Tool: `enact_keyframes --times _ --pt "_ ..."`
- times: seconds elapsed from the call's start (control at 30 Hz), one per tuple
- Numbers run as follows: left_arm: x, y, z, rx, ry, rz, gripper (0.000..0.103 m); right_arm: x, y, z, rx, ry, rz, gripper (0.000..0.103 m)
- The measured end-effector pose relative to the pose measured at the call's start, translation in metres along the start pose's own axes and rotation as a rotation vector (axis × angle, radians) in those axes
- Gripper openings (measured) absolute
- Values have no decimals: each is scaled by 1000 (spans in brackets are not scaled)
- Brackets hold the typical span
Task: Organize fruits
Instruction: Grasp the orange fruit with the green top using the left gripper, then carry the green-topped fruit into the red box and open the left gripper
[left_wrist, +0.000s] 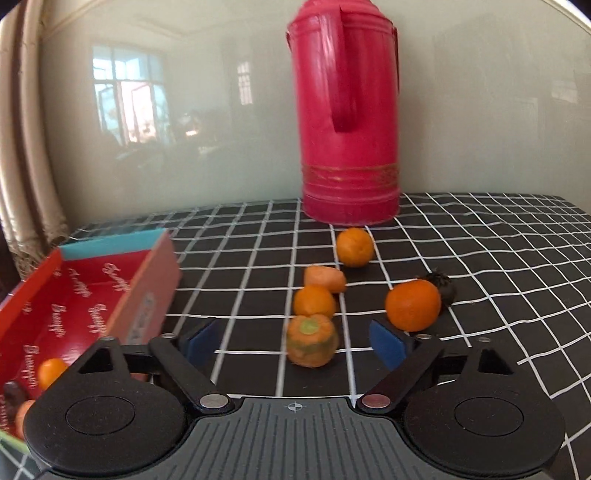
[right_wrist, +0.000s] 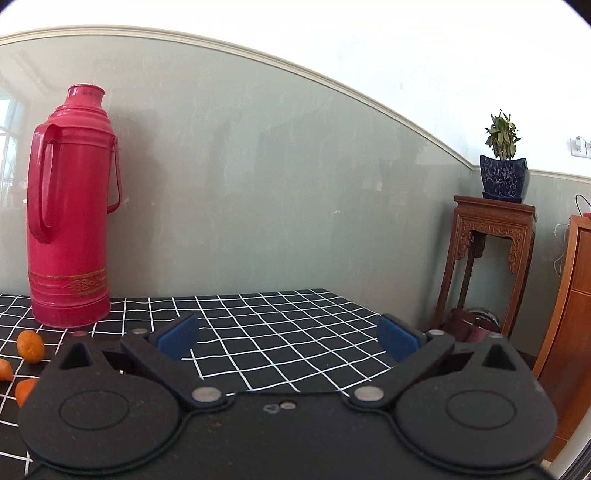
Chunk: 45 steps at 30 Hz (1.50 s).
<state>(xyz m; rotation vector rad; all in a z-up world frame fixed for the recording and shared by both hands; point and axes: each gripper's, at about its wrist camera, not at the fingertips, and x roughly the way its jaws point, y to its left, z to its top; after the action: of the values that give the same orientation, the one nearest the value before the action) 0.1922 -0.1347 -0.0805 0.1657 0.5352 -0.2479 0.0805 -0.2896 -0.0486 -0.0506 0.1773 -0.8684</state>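
Fruits (left_wrist: 314, 302) lie on the table (left_wrist: 480, 258) before the flask (left_wrist: 347, 110); the box (left_wrist: 85, 295) stands to their left.

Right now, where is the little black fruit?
In the left wrist view, the black fruit sits on the checked tablecloth at the right, touching the back of the biggest orange, past the open left tongs.

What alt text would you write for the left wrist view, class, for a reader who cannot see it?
The open left gripper frames a carrot stub on a black checked tablecloth, with oranges beyond. A red box sits left, a pink thermos behind.
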Motion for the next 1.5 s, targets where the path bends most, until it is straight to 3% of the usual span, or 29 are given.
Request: enact_keyframes --times 0.07,0.1,0.13,0.17,0.4,0.53,0.9,1.23,1.5 --pt "11 -3 1 -16 35 -20 75 0 0 0 -1 -4 7 97" --pt "17 -2 1 -23 51 -27 64 0 0 0 -3 -4 9 97" --pt "25 -4 1 -28 69 -36 45 1 0 0 -5 -2 12 97" --pt "29 -5 0 -34 90 -39 39 1 1 1 -4 0 16 97" --pt "25 -7 -6 -29 66 -28 37 2 2 1 15 17 43 97" --pt "14 -5 0 -17 13 -1 37 0 4 2 16 12 51 97" --pt "-16 33 8 -54 -61 62 37 -9 20 -1 -24 -4 70 97" --pt "-35 89 6 -135 -92 210 37 -25 46 -4 -82 -32 121 97" --pt "-30 149 -7 -256 -6 392 37 -33 60 -6 -100 -33 169 97"
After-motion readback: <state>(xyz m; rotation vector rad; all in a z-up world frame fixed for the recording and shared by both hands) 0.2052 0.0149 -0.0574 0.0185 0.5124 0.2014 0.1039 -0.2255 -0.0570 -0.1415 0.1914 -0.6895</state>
